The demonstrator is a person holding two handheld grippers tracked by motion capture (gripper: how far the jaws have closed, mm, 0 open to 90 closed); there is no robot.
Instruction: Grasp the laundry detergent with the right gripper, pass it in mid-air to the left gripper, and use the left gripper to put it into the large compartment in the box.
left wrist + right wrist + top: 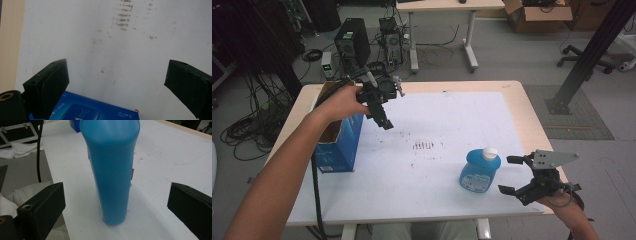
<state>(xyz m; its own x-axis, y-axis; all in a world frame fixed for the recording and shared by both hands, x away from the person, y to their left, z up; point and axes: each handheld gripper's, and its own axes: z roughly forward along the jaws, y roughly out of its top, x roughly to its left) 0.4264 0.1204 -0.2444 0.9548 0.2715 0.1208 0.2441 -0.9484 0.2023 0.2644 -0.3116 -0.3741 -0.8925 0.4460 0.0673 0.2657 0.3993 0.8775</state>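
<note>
**Blue bottle stands between spread jaws**

A blue plastic bottle (111, 170) stands upright on the white table sheet (162, 165), seen narrow side on; its top is cut off by the upper edge. The right gripper (113, 207) has its two black jaws set wide, one on each side of the bottle's base and clear of it. Behind the bottle, a blue box (75, 125) sits on the sheet. Left of the bottle, past the sheet's edge, a black cable (38, 152) hangs down, with white cloth (22, 151) on the floor beyond it. Right of the bottle, the sheet bears faint dark marks, and a tan table edge (185, 130) runs behind.
</note>
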